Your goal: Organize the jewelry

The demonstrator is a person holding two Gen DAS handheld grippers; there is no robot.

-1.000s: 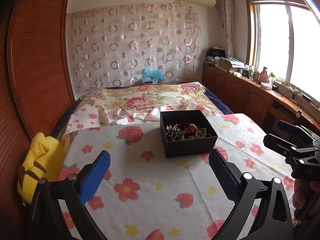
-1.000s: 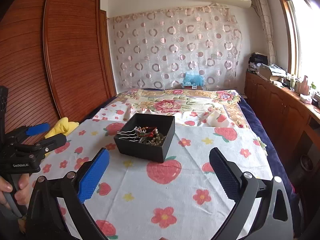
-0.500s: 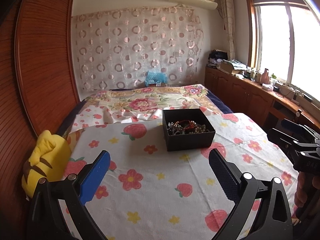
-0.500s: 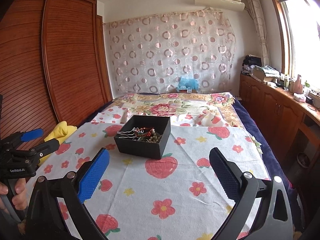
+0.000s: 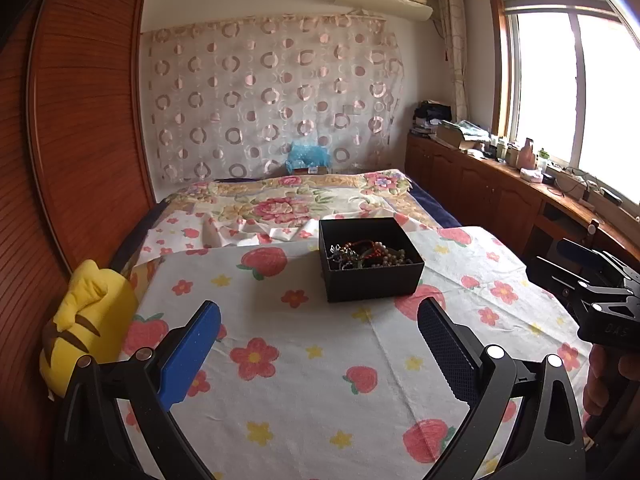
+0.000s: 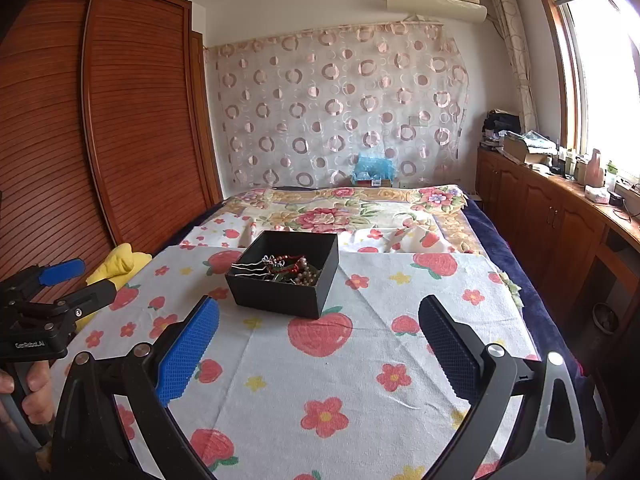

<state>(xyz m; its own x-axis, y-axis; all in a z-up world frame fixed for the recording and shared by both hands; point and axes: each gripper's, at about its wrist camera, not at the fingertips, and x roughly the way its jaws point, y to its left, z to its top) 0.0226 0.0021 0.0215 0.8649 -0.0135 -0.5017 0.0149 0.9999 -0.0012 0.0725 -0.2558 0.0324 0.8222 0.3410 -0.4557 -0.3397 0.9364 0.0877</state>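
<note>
A square black cardboard box (image 5: 370, 259) of tangled bead jewelry (image 6: 290, 270) sits on the flower-printed bedsheet (image 5: 320, 360). The left gripper (image 5: 318, 356) and right gripper (image 6: 318, 354) hover apart, fingers wide open, holding nothing.

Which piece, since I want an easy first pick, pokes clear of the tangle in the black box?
The silver wavy hairpin: its prongs stretch clear of the pile, while the red cord and beads lie bunched together.

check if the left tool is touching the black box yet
Apart. In the left wrist view, the open left tool sits short of the black box, with a strip of flowered cloth visible between them.
</note>
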